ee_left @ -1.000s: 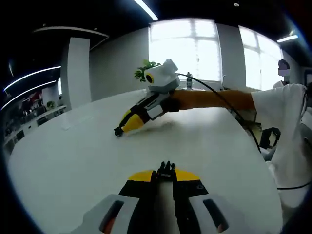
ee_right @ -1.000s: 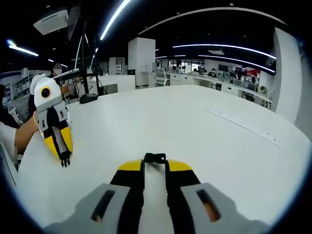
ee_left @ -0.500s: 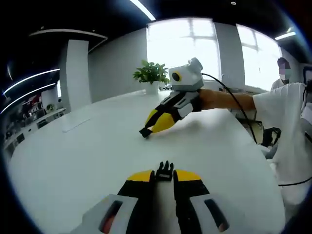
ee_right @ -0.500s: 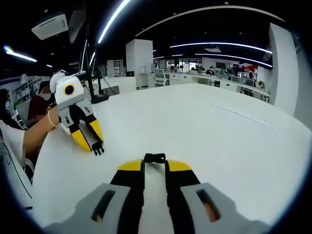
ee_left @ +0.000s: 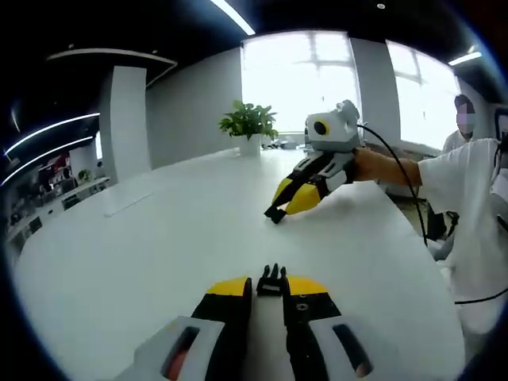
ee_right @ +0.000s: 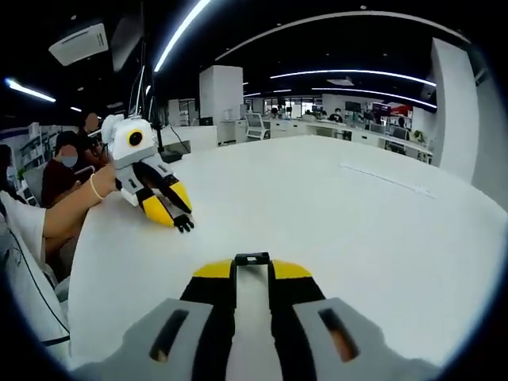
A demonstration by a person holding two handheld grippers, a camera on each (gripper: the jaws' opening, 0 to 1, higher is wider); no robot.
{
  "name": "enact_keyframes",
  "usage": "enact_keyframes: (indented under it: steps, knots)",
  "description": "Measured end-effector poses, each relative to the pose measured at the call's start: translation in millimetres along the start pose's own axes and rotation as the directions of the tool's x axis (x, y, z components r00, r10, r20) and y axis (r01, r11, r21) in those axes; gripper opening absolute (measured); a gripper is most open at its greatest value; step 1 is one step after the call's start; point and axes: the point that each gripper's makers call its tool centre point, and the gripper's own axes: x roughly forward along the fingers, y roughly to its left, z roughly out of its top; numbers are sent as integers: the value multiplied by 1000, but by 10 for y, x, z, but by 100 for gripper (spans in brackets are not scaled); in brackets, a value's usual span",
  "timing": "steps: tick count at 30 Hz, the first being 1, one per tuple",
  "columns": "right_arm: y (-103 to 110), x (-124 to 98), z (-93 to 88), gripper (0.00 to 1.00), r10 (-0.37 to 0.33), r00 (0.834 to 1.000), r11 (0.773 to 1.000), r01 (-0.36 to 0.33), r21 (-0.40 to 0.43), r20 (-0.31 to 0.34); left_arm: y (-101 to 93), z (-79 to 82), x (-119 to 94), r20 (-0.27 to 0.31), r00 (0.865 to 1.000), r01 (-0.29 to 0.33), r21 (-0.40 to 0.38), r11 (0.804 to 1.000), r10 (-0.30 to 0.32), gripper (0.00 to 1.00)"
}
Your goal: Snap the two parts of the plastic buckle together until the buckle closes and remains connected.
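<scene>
My left gripper [ee_left: 270, 284] is shut on the black pronged buckle half [ee_left: 271, 278], whose prongs stick out past the yellow tips. My right gripper [ee_right: 252, 266] is shut on the black socket half [ee_right: 252, 259], a small rectangular loop. Both hover over the white table [ee_left: 159, 238]. In the left gripper view the right gripper [ee_left: 278, 214] reaches in from the right, tip down near the tabletop. In the right gripper view the left gripper [ee_right: 184, 225] shows at the left with the pronged half [ee_right: 186, 227] at its tip. The two halves are apart.
A potted plant [ee_left: 248, 127] stands at the table's far edge before bright windows. A person in a white shirt [ee_left: 468, 198] is at the right, a cable [ee_left: 397, 182] trailing along the arm. A thin strip [ee_right: 389, 181] lies on the table. Office desks and seated people lie beyond.
Each gripper now shows closer to the middle of the other's view and a little farther off, having shifted rightward in both pictures. Both stay shut on their buckle halves.
</scene>
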Motion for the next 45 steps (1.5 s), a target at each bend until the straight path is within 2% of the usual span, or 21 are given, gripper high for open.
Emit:
enact_keyframes:
  steps: [6, 10, 17, 21, 31, 37, 45]
  knots:
    - [169, -71, -79, 15, -1, 1000, 1000, 1, 17, 2, -9, 44, -34, 34, 999, 3, -20, 1000, -2, 15]
    - [244, -95, -92, 15, -7, 1000, 1000, 7, -1, 3, -7, 44, -30, 30, 999, -10, -9, 1000, 10, 14]
    - [190, -149, -97, 15, -48, 999, 999, 48, 5, -2, -4, 55, -45, 37, 999, -14, -8, 1000, 14, 15]
    - [182, -165, -112, 15, -68, 998, 998, 68, 18, -12, 21, 101, -75, 63, 998, -20, -21, 1000, 21, 14]
    - [239, -207, -140, 15, -115, 993, 993, 114, -12, -32, 40, 122, -84, 75, 997, -27, -23, 999, 29, 14]
    - [311, -228, -152, 16, -119, 993, 993, 119, -25, -26, 27, 112, -85, 76, 997, -29, -27, 999, 31, 14]
    - [370, -285, -154, 28, -91, 996, 996, 91, -7, -2, 33, 99, -81, 74, 997, -33, -31, 999, 35, 14]
